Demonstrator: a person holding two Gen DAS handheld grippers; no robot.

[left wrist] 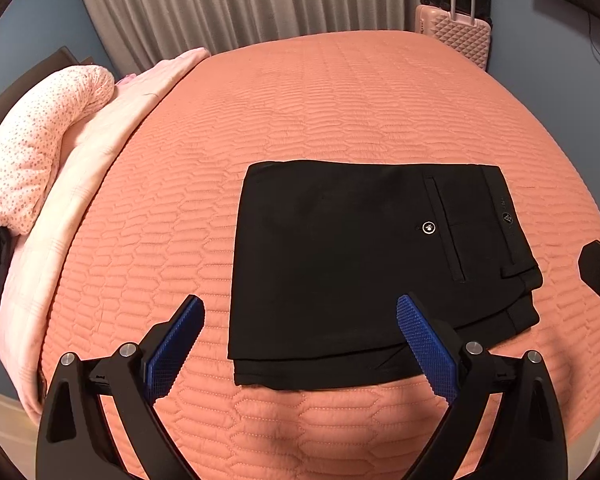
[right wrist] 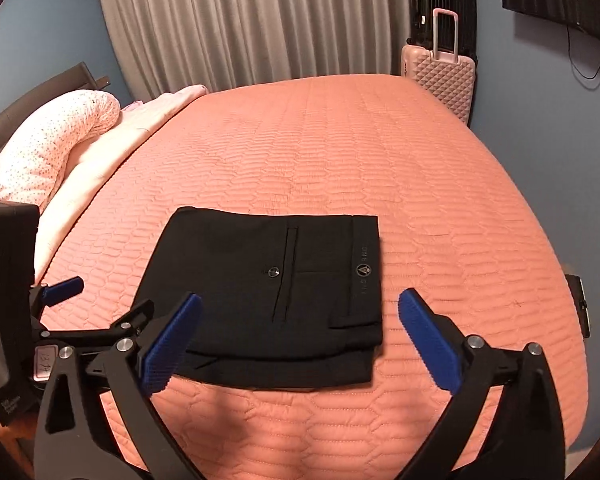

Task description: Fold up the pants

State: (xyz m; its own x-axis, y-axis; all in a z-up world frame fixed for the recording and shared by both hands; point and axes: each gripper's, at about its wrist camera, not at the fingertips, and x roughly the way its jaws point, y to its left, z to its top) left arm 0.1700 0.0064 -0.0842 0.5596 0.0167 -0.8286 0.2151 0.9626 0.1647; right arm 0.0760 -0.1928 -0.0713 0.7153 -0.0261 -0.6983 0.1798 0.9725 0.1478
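Black pants (left wrist: 340, 264) lie folded on the quilted bedspread (left wrist: 300, 112); left gripper (left wrist: 300, 344) and right gripper (right wrist: 300, 340), both spread empty, should withdraw without snagging them.

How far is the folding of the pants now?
It looks done: the black pants lie on the bedspread as a compact layered rectangle. Nothing is in hand: the left gripper and the right gripper are open. At most, the offset lower edges need squaring.
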